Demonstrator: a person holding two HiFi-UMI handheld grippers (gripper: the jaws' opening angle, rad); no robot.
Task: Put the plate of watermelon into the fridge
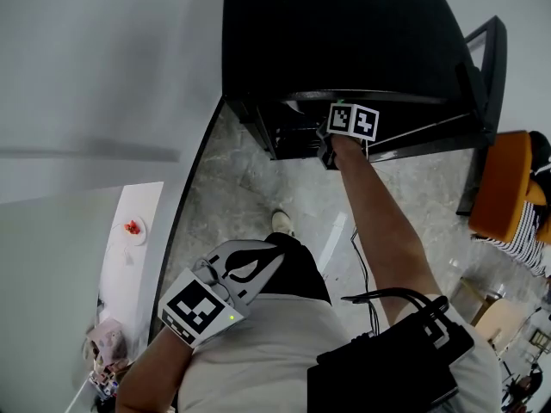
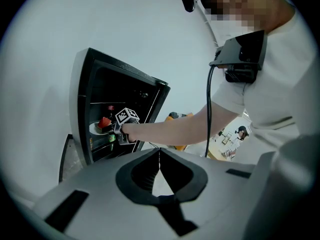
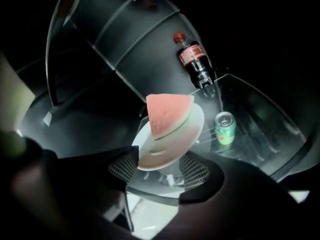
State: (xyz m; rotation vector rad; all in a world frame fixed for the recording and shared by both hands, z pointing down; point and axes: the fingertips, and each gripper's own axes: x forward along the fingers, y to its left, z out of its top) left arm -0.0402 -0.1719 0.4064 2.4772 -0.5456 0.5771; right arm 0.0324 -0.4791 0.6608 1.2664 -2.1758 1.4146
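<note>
once set on the glass shelf (image 3: 250, 116) inside the fridge (image 1: 336, 33), looks nearly finished: plate (image 3: 172, 146) with its watermelon (image 3: 167, 111) wedge resting near a green can (image 3: 225, 128) and a cola bottle (image 3: 194, 59), rim between the parted, released jaws of the right gripper (image 3: 159, 169). left to do, by judgement: drawing that arm out, shutting the door (image 1: 482, 101). left gripper (image 2: 160, 156) clenched on nothing, held back at the waist. outside: pale speckled stone floor (image 1: 250, 188), plain white wall, orange chair (image 1: 504, 183) to the right.

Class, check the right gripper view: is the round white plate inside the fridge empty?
No: a wedge of red watermelon with green rind sits on the round white plate.
</note>
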